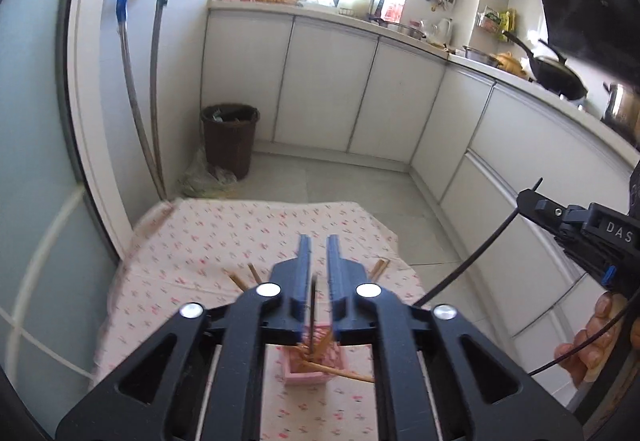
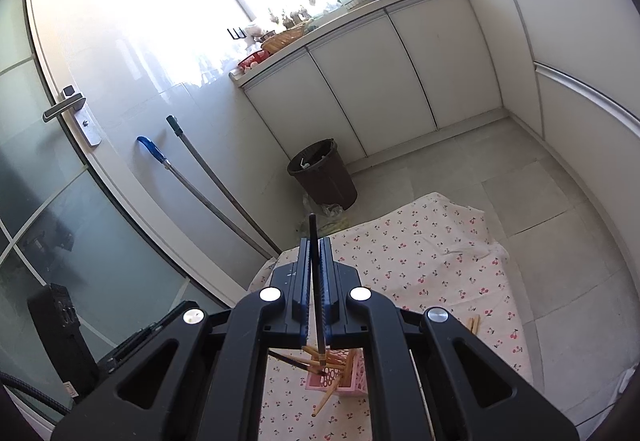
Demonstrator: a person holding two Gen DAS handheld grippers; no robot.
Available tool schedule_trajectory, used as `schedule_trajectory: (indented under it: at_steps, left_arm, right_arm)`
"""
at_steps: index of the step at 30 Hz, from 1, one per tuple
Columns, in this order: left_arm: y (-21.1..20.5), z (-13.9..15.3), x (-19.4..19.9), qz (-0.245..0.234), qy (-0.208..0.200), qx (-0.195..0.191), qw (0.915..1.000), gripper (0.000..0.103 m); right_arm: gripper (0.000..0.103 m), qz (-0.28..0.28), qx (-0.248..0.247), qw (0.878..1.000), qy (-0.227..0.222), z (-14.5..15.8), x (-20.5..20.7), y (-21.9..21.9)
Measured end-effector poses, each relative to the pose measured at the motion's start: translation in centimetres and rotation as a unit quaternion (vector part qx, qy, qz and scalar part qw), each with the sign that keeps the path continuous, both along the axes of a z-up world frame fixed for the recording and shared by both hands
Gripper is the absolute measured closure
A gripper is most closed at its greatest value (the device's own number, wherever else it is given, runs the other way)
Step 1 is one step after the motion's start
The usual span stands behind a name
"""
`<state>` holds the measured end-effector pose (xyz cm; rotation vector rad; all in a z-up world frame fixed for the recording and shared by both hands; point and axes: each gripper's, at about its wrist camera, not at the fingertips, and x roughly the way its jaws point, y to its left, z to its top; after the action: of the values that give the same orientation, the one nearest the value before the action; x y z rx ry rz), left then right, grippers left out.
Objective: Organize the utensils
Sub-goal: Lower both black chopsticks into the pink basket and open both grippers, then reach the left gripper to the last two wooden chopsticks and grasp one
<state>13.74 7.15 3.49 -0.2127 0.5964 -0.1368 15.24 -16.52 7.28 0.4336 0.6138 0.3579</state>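
A pink slotted basket (image 1: pixel 305 372) (image 2: pixel 353 381) stands on the cherry-print cloth (image 1: pixel 224 237) (image 2: pixel 432 253) with several wooden chopsticks (image 1: pixel 340 371) (image 2: pixel 332 361) leaning in it. My left gripper (image 1: pixel 319 241) hovers above the basket with its jaws slightly apart. A thin dark chopstick (image 1: pixel 313 297) shows blurred in the gap, and neither pad presses on it. My right gripper (image 2: pixel 318 241) (image 1: pixel 526 199) is shut on another dark chopstick (image 2: pixel 317 281) that sticks out above and below its fingers. Loose wooden chopsticks (image 1: pixel 238 279) (image 2: pixel 474 323) lie on the cloth.
A brown waste bin (image 1: pixel 229 139) (image 2: pixel 324 177) stands on the tiled floor beyond the cloth, with a bag beside it. Two mop handles (image 1: pixel 138 113) lean on the wall at left. White cabinets (image 1: pixel 328 81) run along the back and right. A hand (image 1: pixel 592 345) holds the right gripper.
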Motion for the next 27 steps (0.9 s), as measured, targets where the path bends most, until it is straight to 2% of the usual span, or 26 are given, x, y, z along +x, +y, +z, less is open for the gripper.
schedule_trajectory:
  at_steps: [3,7,10,13,18,23,27]
  left_arm:
    - [0.9,0.1,-0.3,0.02,0.007,-0.006,0.9998,0.081]
    - [2.4,1.7,-1.6,0.038,-0.005,-0.033,0.9987,0.077]
    - [2.7,2.2,-2.0,0.046,-0.009,-0.038,0.9982,0.071]
    - [2.9,2.3,-2.0,0.042,-0.006,-0.046,0.998,0.071]
    - [2.7,1.7,-1.5,0.037,0.006,-0.04,0.9985,0.071]
    - [2.7,0.3,-1.2,0.04,0.024,-0.026,0.9985,0.071]
    - [2.5,0.0,-1.6,0.038,0.027,-0.009,0.9989,0.067]
  right_arm:
    - [0.098,0.0,-0.006,1.0,0.003,-0.2,0.2,0.3]
    - [0.098,-0.002,-0.009,1.0,0.004,-0.4,0.4,0.7]
    - [0.098,-0.005,-0.015,1.0,0.005,-0.6,0.6,1.0]
    - [0.098,-0.006,-0.024,1.0,0.008,-1.0,1.1,1.9]
    - [0.098,0.002,-0.032,0.999,0.017,-2.4,2.2,3.9]
    - [0.091,0.027,-0.042,0.998,0.029,-4.6,2.9,6.6]
    - [0.091,0.036,-0.075,0.996,0.016,-4.3,1.7,7.5]
